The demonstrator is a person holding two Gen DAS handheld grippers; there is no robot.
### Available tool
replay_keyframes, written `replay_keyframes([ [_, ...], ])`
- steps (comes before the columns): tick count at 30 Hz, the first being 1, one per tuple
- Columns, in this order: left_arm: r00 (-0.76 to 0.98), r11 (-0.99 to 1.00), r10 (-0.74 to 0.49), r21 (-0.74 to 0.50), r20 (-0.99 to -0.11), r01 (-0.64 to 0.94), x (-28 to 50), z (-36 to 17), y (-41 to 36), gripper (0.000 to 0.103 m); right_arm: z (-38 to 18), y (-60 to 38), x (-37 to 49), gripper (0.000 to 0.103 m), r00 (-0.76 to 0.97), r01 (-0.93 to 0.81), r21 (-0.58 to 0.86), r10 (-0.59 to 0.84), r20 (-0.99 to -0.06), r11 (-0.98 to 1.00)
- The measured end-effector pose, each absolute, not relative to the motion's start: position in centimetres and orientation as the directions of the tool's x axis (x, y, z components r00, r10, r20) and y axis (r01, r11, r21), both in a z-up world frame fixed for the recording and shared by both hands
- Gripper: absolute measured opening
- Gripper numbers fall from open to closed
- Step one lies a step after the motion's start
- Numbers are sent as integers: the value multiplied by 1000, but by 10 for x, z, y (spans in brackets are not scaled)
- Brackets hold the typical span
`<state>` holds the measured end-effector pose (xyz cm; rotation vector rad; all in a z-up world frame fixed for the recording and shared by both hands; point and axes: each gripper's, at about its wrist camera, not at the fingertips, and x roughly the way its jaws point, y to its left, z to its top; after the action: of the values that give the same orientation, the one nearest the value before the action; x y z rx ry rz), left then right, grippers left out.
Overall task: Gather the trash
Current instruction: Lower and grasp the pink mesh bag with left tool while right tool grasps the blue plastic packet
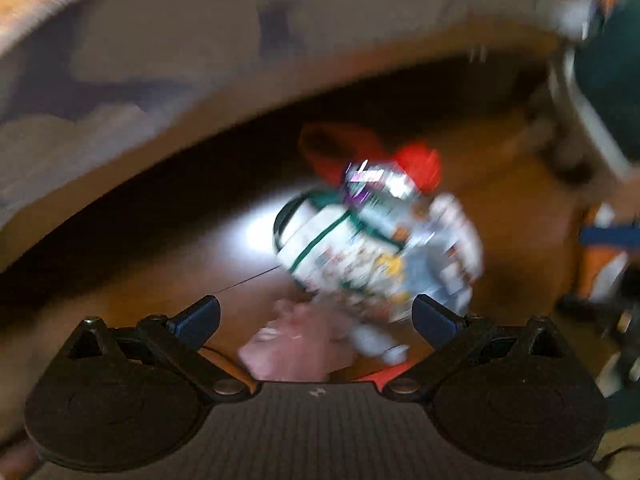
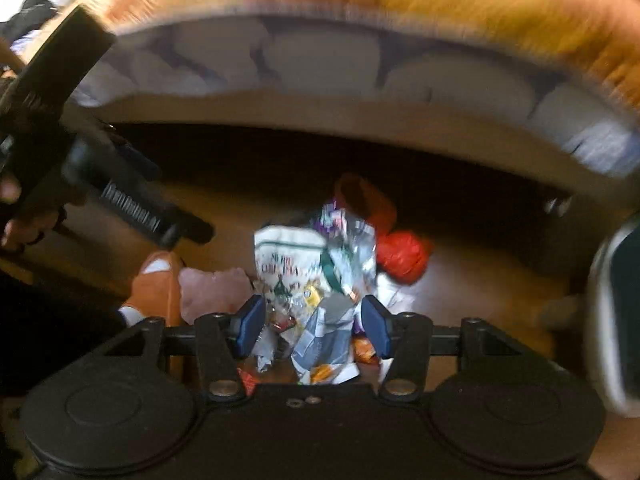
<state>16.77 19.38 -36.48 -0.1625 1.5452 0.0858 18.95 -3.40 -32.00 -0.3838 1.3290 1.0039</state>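
Observation:
A bundle of trash fills the middle of both views: a white printed paper bag [image 2: 288, 260], silver and grey-blue crumpled wrappers [image 2: 324, 332] and a red crumpled piece [image 2: 400, 256]. My right gripper [image 2: 313, 328] is half closed, with the wrappers filling the gap between its blue fingers. In the left wrist view the same bundle [image 1: 360, 248] sits just beyond my left gripper [image 1: 316, 316], which is wide open with nothing between its fingers. A pink crumpled tissue [image 1: 296, 344] lies on the wooden floor below it. Both views are motion-blurred.
A sofa edge [image 2: 320, 120] with a dark gap beneath it runs across the back. A foot in an orange slipper [image 2: 156, 284] stands left of the bundle, beside the pink tissue [image 2: 212, 288]. A hand holds the left gripper's body [image 2: 120, 200] at the upper left.

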Motion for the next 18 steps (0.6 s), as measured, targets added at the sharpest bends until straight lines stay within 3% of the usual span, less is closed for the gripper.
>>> replay_keyframes([
  [7, -138, 995, -96, -91, -986, -44, 148, -447, 189, 102, -392, -14, 185, 50, -161, -752, 293, 267, -950, 591],
  [14, -225, 997, -73, -76, -972, 3, 134, -504, 183, 102, -424, -3, 173, 49, -182, -774, 270, 207, -961, 573],
  [18, -263, 997, -72, -76, -962, 6, 129, -525, 181, 89, -436, 6, 171, 48, -162, -796, 243, 191, -968, 555],
])
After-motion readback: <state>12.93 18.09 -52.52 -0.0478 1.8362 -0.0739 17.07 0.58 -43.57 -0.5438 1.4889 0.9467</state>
